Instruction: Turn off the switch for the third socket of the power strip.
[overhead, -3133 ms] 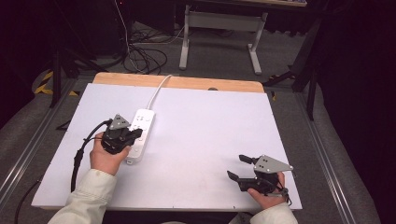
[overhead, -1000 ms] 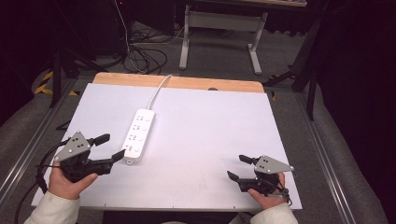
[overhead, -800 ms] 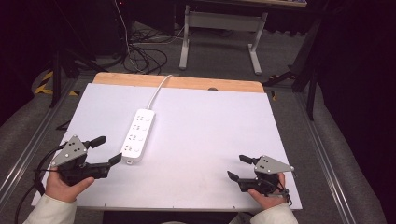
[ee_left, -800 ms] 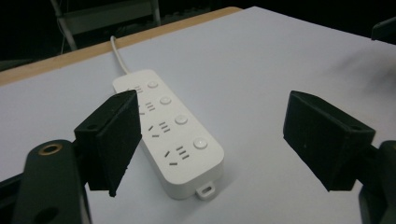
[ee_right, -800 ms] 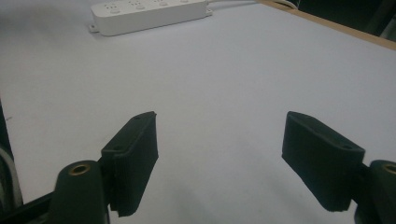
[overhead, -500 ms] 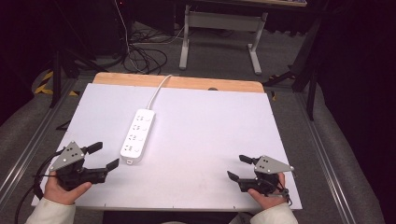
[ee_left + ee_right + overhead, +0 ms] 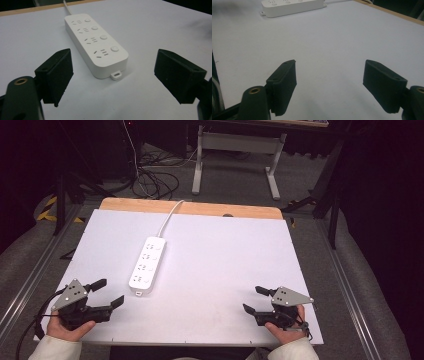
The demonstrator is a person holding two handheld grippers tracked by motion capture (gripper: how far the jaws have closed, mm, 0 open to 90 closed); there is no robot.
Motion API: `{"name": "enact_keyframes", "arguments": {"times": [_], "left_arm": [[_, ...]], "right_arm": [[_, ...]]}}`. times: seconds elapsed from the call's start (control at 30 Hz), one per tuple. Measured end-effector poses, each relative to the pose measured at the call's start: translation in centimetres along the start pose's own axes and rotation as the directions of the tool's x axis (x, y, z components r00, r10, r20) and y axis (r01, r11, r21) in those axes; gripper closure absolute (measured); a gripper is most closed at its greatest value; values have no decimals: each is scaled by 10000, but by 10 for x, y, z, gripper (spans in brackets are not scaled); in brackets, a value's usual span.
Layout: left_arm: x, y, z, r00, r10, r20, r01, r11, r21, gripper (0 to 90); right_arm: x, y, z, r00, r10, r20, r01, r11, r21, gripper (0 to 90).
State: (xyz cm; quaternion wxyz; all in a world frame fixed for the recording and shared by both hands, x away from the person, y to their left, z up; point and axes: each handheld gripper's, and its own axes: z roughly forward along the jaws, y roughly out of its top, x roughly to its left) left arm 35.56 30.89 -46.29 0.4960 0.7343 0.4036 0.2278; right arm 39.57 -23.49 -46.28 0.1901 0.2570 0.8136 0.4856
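A white power strip (image 7: 147, 265) with several sockets lies left of centre on the white table (image 7: 215, 250), its cord running off the far edge. My left gripper (image 7: 109, 293) rests open at the near left corner, jaws wide apart and pointing at the strip's near end (image 7: 96, 42), nothing between them. Near the front right corner my right gripper (image 7: 255, 300) is open too, with bare tabletop between its jaws (image 7: 329, 82). The strip (image 7: 292, 6) lies far off at the top of the right gripper view.
The table's wooden far edge (image 7: 190, 209) shows behind the white top. Beyond it on the floor are tangled cables (image 7: 150, 180) and a grey metal stand (image 7: 235, 155). Metal rails (image 7: 30, 280) run along both table sides.
My left gripper has pulled back from the power strip toward the near left corner and now rests open there. The right gripper and the strip have not moved.
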Motion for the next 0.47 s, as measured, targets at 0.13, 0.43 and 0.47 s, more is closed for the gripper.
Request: {"name": "enact_keyframes", "arguments": {"times": [0.13, 0.43, 0.47], "left_arm": [[2, -2, 0, 9999, 52, -150, -50, 9999, 143, 161], [-2, -2, 1, 9986, 519, 56, -520, 9984, 228, 161], [-2, -1, 0, 9987, 504, 68, -506, 9984, 243, 161]], "right_arm": [[0, 0, 0, 10000, -16, -5, 16, 10000, -4, 272], [-1, 0, 0, 10000, 1, 1, -1, 10000, -16, 272], [-1, 0, 0, 10000, -7, -2, 7, 10000, -12, 271]]}}
